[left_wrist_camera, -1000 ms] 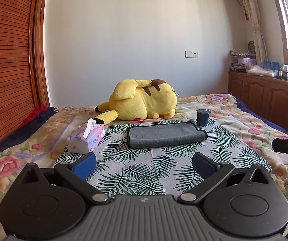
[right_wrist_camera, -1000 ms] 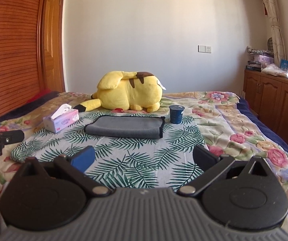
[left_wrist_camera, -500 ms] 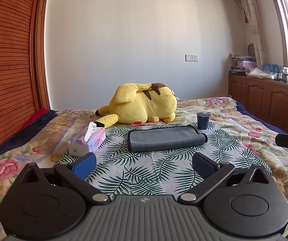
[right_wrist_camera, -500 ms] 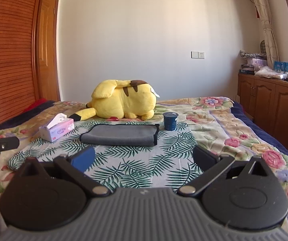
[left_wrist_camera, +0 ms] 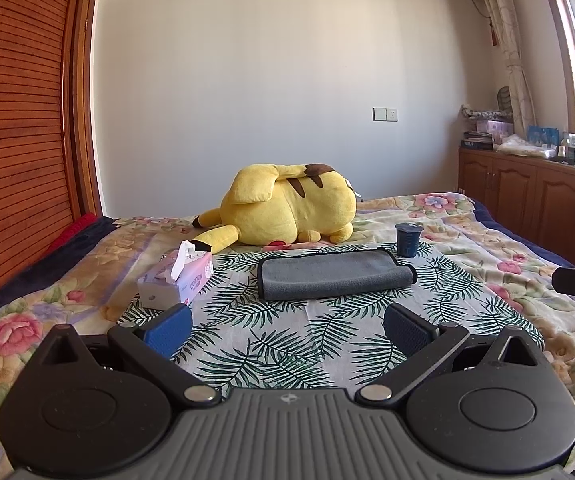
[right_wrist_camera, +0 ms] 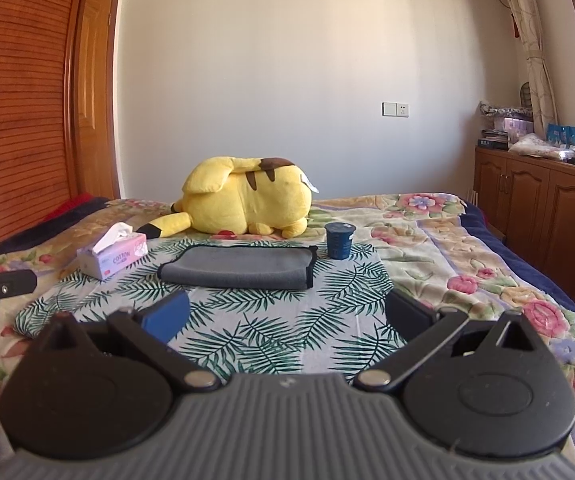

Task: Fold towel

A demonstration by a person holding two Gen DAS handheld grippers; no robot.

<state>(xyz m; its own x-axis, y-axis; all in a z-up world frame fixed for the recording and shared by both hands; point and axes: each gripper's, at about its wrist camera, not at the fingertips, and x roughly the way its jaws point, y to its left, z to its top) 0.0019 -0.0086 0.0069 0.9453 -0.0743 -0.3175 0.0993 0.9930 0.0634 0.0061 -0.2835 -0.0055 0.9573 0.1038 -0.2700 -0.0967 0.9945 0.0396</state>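
I am holding both the left tongs (left_wrist_camera: 287, 322) and right tongs (right_wrist_camera: 287, 314) wide open and empty, well short of the folded grey microfibre towel (left_wrist_camera: 333, 274) lying mid-bed. Reaching carelessly risks toppling the small dark blue cup (right_wrist_camera: 339, 240) beside its far-right corner.

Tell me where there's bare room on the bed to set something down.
Free: the leaf-print cloth between the gray towel and the open left gripper, and floral blanket right of the cup. Crowded: the tissue box, plush toy and cup hem the towel.
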